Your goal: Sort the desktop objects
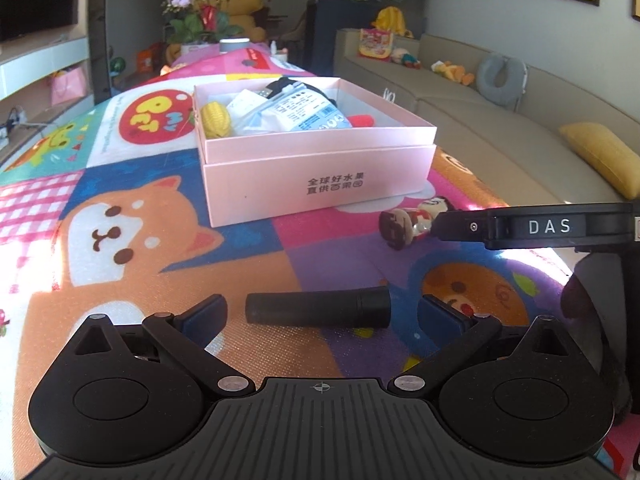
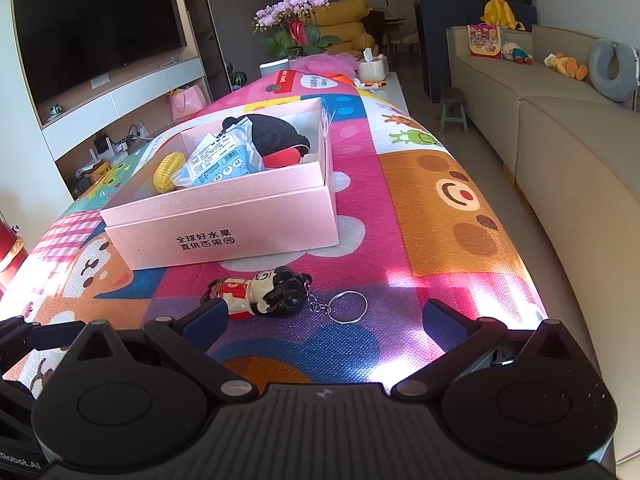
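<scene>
Long table under a bright cartoon mat (image 1: 120, 208) — pink box (image 1: 316, 184) in the middle, black tube (image 1: 318, 306) lying near, doll keychain (image 2: 260, 290) just beside the box's near right corner, flower pot (image 2: 280, 66) far off.

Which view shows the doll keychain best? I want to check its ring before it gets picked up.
The right wrist view: the doll keychain lies whole ahead of the open right gripper, chain and ring plain on the mat. In the left wrist view the doll is small, partly behind the right gripper's finger, and the ring is hidden.
</scene>
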